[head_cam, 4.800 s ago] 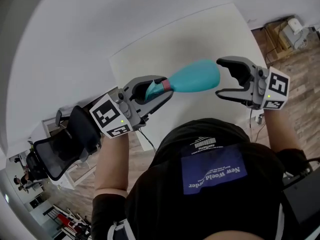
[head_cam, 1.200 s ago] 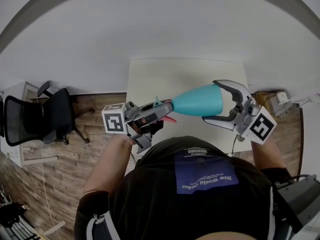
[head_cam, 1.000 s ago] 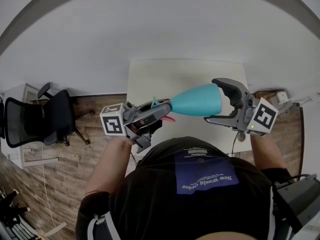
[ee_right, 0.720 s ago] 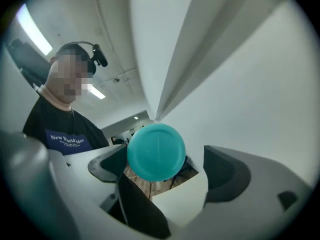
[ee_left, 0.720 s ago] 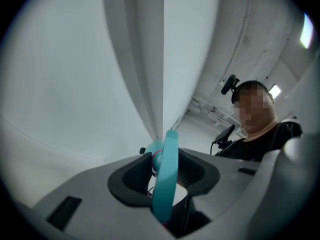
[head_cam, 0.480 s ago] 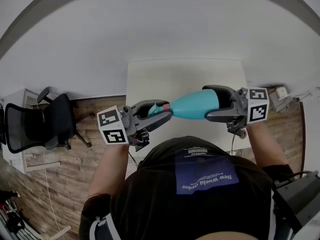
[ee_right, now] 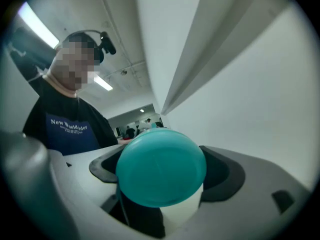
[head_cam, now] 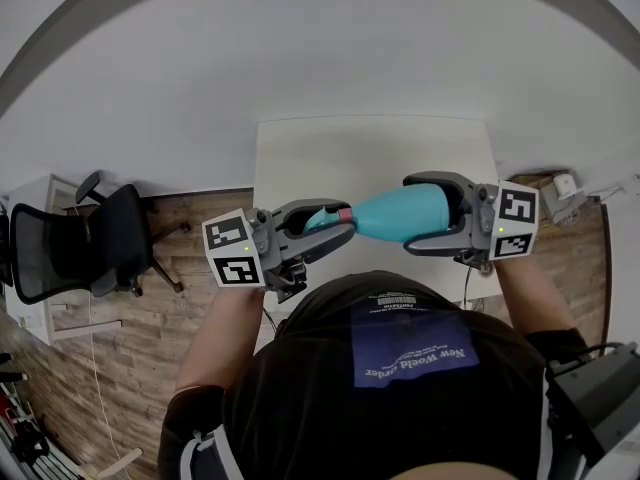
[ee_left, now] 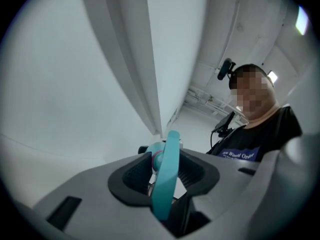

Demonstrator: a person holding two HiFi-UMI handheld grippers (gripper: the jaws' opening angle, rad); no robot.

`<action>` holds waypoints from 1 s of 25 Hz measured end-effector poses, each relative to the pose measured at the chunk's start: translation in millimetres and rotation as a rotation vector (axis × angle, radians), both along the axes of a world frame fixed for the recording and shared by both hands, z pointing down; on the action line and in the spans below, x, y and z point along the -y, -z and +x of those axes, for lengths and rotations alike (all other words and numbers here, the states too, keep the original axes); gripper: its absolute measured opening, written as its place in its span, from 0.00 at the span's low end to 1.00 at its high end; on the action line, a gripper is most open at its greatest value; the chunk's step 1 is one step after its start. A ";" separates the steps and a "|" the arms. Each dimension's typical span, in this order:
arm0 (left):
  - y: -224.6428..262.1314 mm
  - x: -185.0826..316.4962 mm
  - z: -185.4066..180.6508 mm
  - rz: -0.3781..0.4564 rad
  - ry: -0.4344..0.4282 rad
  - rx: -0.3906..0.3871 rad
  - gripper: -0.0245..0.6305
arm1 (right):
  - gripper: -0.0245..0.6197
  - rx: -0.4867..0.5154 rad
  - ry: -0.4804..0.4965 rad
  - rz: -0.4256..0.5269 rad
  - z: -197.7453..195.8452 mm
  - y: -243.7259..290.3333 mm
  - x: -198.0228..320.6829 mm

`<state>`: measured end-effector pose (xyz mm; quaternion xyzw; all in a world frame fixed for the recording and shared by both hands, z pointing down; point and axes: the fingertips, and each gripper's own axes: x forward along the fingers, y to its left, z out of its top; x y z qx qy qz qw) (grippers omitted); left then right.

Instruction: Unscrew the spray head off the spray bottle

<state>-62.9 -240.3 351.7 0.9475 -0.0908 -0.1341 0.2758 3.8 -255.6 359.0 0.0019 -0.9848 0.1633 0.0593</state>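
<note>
**Bottle held level between both grippers, above the bench**

The teal bottle (head_cam: pixel 400 213) lies on its side in the air, over the near edge of the white bench (head_cam: pixel 330 153) and just in front of the person's chest. Its narrow neck points to the left and its broad base to the right.

The left gripper (head_cam: pixel 345 221) has its jaws drawn narrow onto the spray head (head_cam: pixel 318 220). In the left gripper view the teal head stands edge-on between the two dark pads, and both pads press it. A pink collar (head_cam: pixel 345 214) marks where the head meets the bottle.

The right gripper (head_cam: pixel 408 215) has its jaws at their widest, and they have just been opening. One jaw runs along the top of the bottle's broad end and the other along the underside. In the right gripper view the round base fills the gap between the pads and lies close to both, but no firm pinch shows.

A black chair (head_cam: pixel 90 238) stands on the wooden floor (head_cam: pixel 130 368) at the left, well apart from the bench.
</note>
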 end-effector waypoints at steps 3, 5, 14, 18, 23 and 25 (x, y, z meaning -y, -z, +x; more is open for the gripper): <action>-5.9 3.1 -3.8 -0.093 -0.007 -0.058 0.26 | 0.72 -0.049 -0.010 0.185 -4.0 -0.5 -4.4; -7.6 3.1 -3.4 -0.153 -0.015 -0.096 0.26 | 0.72 -0.071 -0.012 0.321 -4.4 4.2 -9.9; -13.0 5.6 -0.7 -0.326 -0.047 -0.239 0.26 | 0.72 -0.281 -0.023 0.861 2.8 -2.3 -21.1; -8.6 5.6 -2.8 -0.312 -0.046 -0.278 0.26 | 0.72 -0.262 -0.002 0.763 3.5 -0.8 -21.6; -4.2 7.8 -7.5 -0.267 -0.027 -0.275 0.26 | 0.72 -0.183 -0.038 0.482 6.5 -0.7 -16.3; -2.3 8.7 -9.4 -0.243 -0.011 -0.262 0.26 | 0.72 -0.141 -0.019 0.378 9.6 -1.1 -15.3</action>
